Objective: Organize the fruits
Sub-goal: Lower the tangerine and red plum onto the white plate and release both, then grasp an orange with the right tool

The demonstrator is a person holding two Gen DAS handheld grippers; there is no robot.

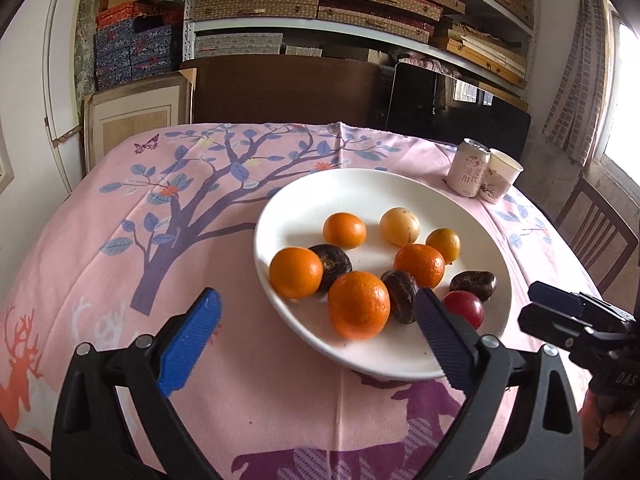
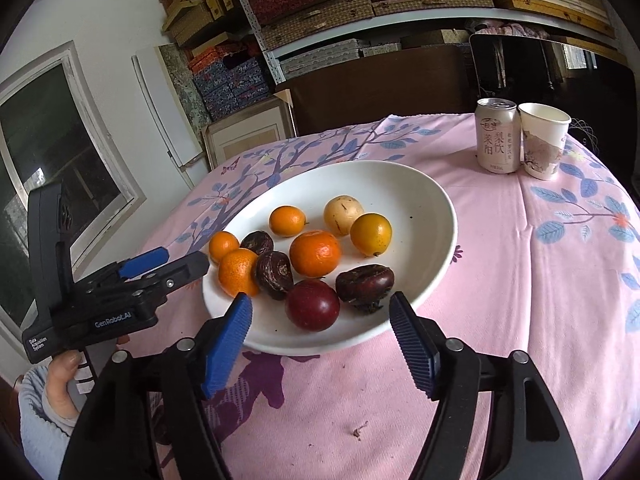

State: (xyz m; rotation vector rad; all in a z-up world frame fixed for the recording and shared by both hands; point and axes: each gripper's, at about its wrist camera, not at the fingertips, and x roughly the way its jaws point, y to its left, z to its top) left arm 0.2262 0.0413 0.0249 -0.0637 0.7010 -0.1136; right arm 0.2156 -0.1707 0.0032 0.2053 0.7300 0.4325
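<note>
Both grippers, left gripper point(image 1: 316, 320) and right gripper point(image 2: 320, 320), hang wide open and empty before the white plate point(image 2: 400, 184); I judge the next step is grasping the red fruit point(image 2: 312, 305).

Left gripper finger point(image 1: 434, 328) hides part of red fruit point(image 1: 466, 306).

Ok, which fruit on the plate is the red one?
The smooth round red fruit at the plate's near edge, closest to the right gripper; the others are orange, pale yellow or dark brown.
</note>
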